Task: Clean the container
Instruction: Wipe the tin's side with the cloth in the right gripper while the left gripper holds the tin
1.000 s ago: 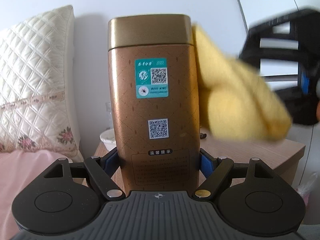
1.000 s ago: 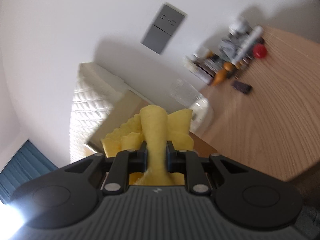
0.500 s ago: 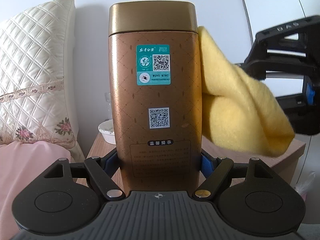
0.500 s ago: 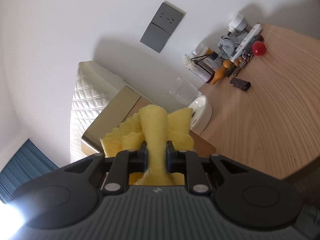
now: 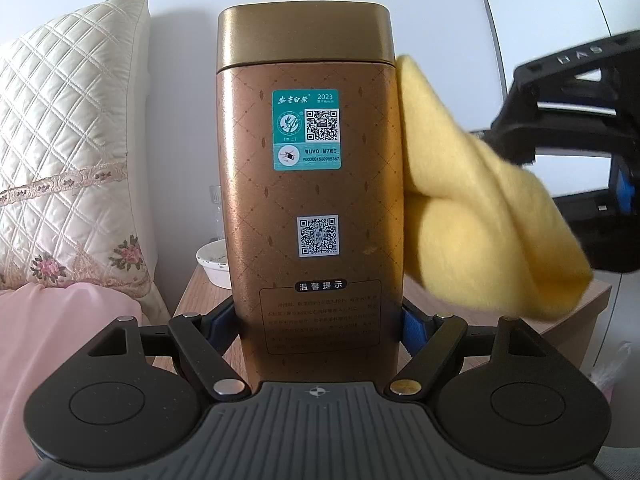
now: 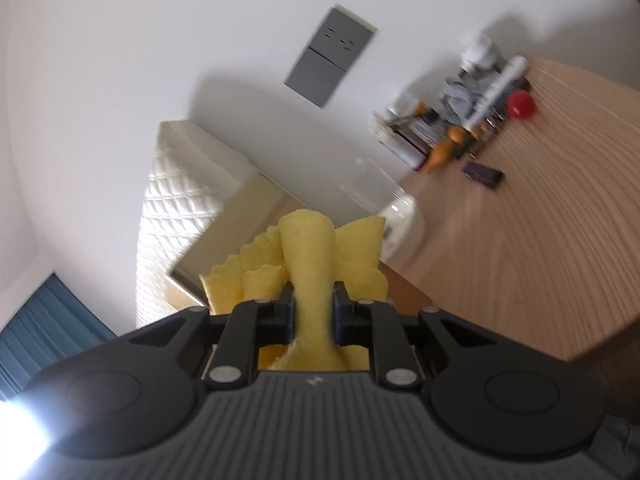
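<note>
A tall bronze tin container [image 5: 308,200] with a gold lid and QR stickers stands upright between the jaws of my left gripper [image 5: 318,320], which is shut on its lower part. A folded yellow cloth [image 5: 472,216] presses against the tin's right side just under the lid. My right gripper [image 6: 313,304] is shut on that cloth [image 6: 308,256]; its black frame [image 5: 576,120] shows at the right edge of the left wrist view. In the right wrist view the tin [image 6: 240,232] lies behind the cloth, tilted in the picture.
A wooden bedside table [image 6: 520,240] lies below, with a white bowl [image 5: 212,264], a clear glass [image 6: 372,188] and several small items [image 6: 460,120] near the wall. A quilted cream pillow [image 5: 68,160] and pink bedding [image 5: 60,340] are at the left. A grey wall socket [image 6: 332,56] sits above.
The cloth has slid down the tin's right side, from level with the lid to just under it. The tin stays held in place. The right wrist view has shifted slightly.
</note>
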`<state>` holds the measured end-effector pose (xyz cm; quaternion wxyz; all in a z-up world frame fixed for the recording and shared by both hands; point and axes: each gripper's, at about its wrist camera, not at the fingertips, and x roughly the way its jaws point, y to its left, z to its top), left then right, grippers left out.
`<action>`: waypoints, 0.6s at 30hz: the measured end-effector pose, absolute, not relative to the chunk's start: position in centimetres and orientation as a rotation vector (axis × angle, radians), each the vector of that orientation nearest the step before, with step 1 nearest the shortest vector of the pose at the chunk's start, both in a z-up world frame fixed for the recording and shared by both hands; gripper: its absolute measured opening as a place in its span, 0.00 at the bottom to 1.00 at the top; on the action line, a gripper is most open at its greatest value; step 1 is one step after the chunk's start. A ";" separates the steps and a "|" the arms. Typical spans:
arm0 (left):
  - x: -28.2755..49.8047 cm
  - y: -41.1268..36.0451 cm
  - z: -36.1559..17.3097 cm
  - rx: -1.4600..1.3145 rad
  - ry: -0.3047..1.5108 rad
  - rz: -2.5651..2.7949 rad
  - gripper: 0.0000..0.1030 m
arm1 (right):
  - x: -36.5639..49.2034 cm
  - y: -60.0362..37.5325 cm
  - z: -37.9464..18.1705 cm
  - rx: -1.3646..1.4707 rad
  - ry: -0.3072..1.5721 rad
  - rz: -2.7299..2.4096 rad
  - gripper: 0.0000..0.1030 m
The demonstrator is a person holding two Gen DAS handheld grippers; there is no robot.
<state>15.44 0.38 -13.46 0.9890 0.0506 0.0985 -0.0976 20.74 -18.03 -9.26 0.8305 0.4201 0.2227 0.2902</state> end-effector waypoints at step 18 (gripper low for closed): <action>15.2 0.4 -13.6 0.108 0.195 -0.198 0.80 | 20.5 -17.8 -9.1 0.867 0.462 0.599 0.18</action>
